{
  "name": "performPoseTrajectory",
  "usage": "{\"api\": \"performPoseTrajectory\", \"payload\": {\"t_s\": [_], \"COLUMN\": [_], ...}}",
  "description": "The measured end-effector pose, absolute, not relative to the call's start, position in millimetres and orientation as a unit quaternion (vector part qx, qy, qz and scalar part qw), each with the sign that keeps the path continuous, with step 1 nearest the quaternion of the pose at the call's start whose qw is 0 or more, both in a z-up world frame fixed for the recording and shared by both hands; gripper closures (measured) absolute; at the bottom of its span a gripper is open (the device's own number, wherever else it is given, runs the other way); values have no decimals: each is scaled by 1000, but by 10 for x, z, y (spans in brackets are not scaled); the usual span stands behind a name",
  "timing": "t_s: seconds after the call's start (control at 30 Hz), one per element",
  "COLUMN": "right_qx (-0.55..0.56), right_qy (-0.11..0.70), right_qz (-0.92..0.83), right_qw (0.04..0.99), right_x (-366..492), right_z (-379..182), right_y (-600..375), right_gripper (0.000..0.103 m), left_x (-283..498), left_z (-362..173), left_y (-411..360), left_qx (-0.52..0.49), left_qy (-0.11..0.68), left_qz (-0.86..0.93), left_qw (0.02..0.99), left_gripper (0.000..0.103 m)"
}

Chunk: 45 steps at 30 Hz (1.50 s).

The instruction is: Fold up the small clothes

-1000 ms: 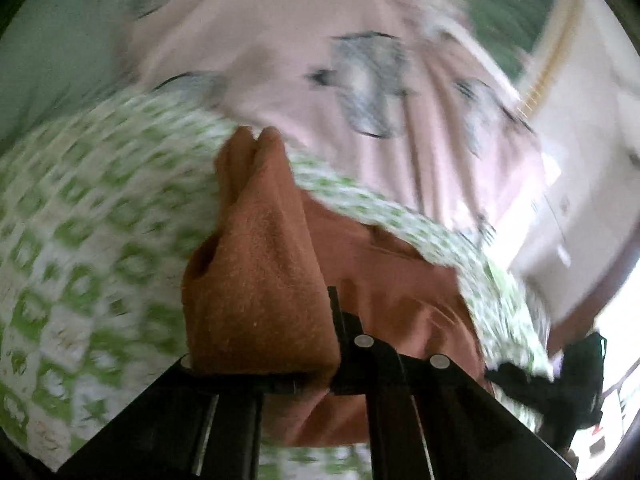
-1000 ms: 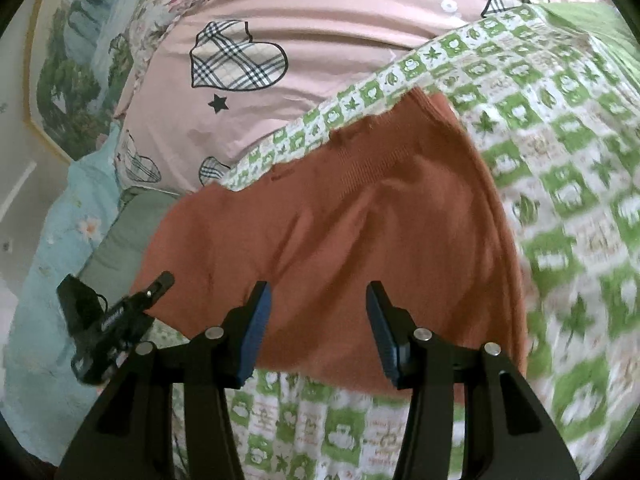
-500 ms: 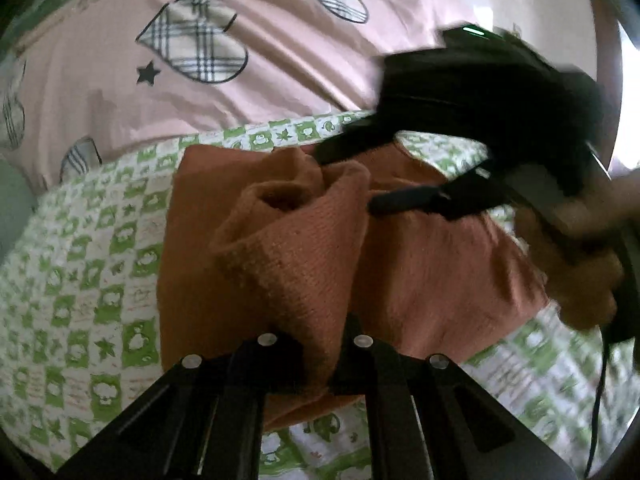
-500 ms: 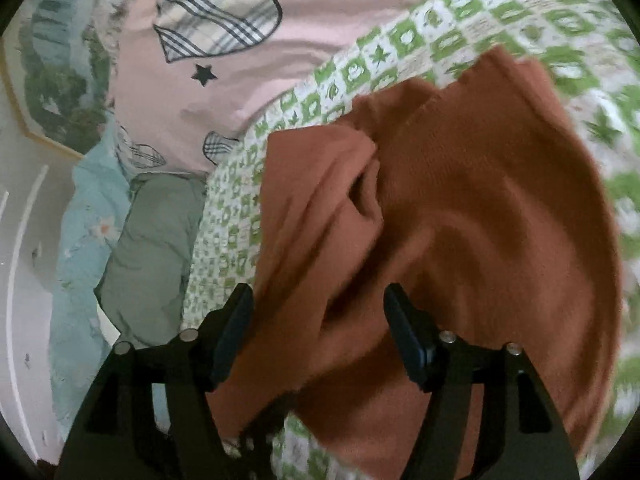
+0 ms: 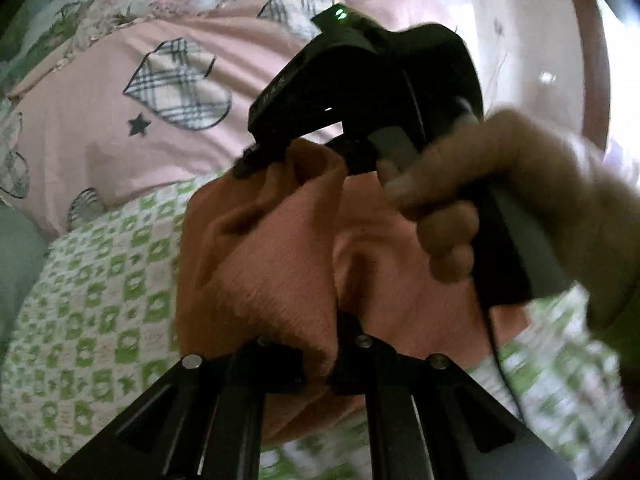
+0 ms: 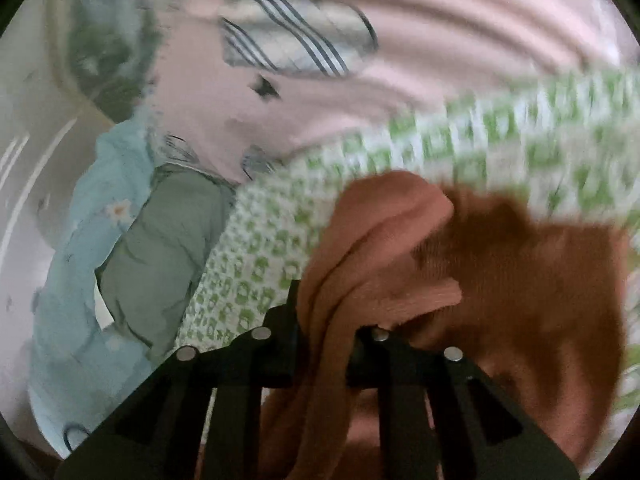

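A rust-orange knit garment [image 5: 272, 264] lies bunched on a green-and-white patterned sheet [image 5: 96, 300]. My left gripper [image 5: 318, 364] is shut on a fold of it near the bottom of the left wrist view. The right gripper [image 5: 288, 160], held in a hand [image 5: 500, 200], pinches another fold of the garment farther back. In the right wrist view my right gripper [image 6: 326, 340] is shut on a bunched fold of the garment [image 6: 500, 272]; that view is blurred by motion.
A pink quilt with plaid hearts [image 5: 120, 120] lies behind the sheet. A grey-green cloth [image 6: 160, 256] and a light blue floral cover [image 6: 72, 272] lie to the left. A wall and wooden frame [image 5: 576, 40] are at the right.
My right gripper has closed on a fold of the orange garment; it was open before. The left gripper still holds its fold, and both grippers have come close together over the garment.
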State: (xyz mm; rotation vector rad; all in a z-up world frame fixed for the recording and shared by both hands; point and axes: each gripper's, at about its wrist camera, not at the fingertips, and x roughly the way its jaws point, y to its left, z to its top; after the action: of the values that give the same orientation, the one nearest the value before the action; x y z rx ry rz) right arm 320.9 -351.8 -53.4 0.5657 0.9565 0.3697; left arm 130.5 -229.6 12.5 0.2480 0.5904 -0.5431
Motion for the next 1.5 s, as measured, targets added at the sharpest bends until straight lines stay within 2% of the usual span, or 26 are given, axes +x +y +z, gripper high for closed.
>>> {"api": "performPoseTrajectory", "payload": {"t_s": [0.17,0.33,0.47,0.63,0.67,0.77,0.8,0.83,0.87,0.9,0.97,1.03,1.17,1.5], "right_qx": [248,278,257,243,241,244,247,248,247,248,256,273,285,313], "right_qy": [449,478,484,483,483,478,476,474,472,469,467,468,469,475], "right_qz": [132,93,78,68,63,47,40,29,17,13,10,11,24,42], "right_qw": [848,828,833,838,840,843,843,844,846,848,846,840,835,821], "right_x": [2992,2822,2740,2645,2608,2500,2449,2396,2315,2252,2156,2056,1968,2037], "right_z": [-503,-953,-1006,-997,-987,-943,-923,-899,-865,-842,-816,-808,-811,-928], "right_y": [-3971,-4467,-4487,-4430,-4433,-4458,-4478,-4496,-4518,-4533,-4548,-4557,-4495,-4464], "right_gripper": [86,86,86,82,80,69,60,55,45,40,36,31,25,25], "left_x": [1400,1451,1390,1366,1359,1348,1333,1338,1329,1324,1327,1378,1692,2333], "left_z": [154,-155,-282,-372,-362,-304,-275,-246,-216,-188,-128,-76,-65,-447], "left_y": [-2613,-2969,-3097,-3061,-3009,-2851,-2748,-2666,-2527,-2416,-2193,-1980,-1580,-1350], "left_qx": [60,68,99,104,98,75,66,59,47,35,20,6,-46,-136], "left_qy": [324,362,365,378,383,393,394,393,396,400,402,401,423,492], "left_qz": [-325,-345,-344,-358,-362,-377,-374,-372,-368,-369,-357,-340,-315,-292], "left_qw": [886,863,859,847,844,836,837,839,840,839,843,851,849,809], "left_gripper": [96,96,95,83,82,61,50,44,43,43,41,30,26,26]}}
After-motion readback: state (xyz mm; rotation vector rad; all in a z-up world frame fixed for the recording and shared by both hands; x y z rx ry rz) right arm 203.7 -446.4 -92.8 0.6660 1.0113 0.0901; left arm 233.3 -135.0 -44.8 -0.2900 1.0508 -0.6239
